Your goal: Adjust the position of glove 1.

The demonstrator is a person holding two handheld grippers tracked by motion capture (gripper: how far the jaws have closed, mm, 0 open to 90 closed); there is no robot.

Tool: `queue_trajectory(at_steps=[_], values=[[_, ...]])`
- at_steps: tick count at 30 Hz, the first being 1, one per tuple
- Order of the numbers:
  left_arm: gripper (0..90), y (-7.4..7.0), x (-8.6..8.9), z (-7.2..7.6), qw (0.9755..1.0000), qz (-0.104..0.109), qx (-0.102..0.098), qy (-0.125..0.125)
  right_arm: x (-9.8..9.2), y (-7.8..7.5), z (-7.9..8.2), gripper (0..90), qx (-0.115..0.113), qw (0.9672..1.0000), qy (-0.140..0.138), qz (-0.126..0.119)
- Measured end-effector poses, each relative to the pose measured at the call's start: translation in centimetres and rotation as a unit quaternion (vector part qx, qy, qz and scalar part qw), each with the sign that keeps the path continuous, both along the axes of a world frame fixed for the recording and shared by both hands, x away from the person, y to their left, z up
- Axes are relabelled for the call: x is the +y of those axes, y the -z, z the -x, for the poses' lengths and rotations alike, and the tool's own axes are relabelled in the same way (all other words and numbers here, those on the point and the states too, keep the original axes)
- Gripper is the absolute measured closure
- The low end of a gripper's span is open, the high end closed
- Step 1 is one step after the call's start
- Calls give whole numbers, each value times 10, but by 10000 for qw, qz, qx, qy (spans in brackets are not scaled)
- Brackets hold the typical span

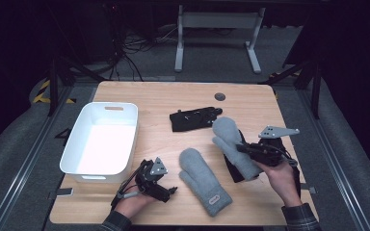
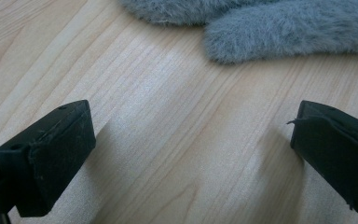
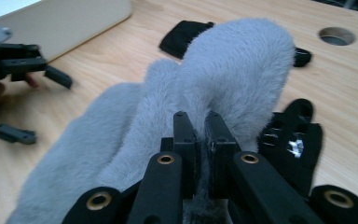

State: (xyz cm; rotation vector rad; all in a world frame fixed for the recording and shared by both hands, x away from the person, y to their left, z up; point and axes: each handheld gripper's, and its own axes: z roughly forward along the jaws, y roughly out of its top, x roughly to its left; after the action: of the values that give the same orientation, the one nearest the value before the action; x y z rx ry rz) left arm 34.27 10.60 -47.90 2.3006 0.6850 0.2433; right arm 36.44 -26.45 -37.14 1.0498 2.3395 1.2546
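Two grey fuzzy mittens are out on the wooden table (image 1: 164,94). One mitten (image 1: 204,181) lies flat near the front middle, and its fuzzy edge (image 2: 279,28) crosses the top of the left gripper view. The other mitten (image 1: 232,143) is lifted at the right, and my right gripper (image 1: 249,150) is shut on its fabric (image 3: 223,74). My left gripper (image 1: 172,190) rests low on the table at the front left, jaws wide open with bare wood (image 2: 186,140) between them.
A white plastic bin (image 1: 102,139) stands at the left. A black glove (image 1: 194,119) lies at mid table, and another black glove (image 3: 293,140) lies under the held mitten. A round cable hole (image 1: 220,96) is near the back edge.
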Motion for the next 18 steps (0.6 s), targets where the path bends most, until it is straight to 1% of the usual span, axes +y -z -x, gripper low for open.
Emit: queue_trajectory(at_steps=[5,8,11,13,16,17,18], values=[[2,0,0,0,10000,-1,2,-3,15,2,8,865,34,9998,-218,9],[2,0,0,0,10000,1,2,-2,22,3,13,865,81,9994,-346,-44],[1,0,0,0,10000,1,3,-2,27,5,16,865,99,9991,-408,-42],[1,0,0,0,10000,-4,4,-2,35,7,22,865,153,9985,-517,-53],[1,0,0,0,10000,0,2,-3,42,10,28,865,198,9979,-608,-65],[1,0,0,0,10000,0,2,-3,42,10,28,865,198,9979,-608,-65],[1,0,0,0,10000,-1,3,-4,48,12,32,865,233,9975,-663,-89]])
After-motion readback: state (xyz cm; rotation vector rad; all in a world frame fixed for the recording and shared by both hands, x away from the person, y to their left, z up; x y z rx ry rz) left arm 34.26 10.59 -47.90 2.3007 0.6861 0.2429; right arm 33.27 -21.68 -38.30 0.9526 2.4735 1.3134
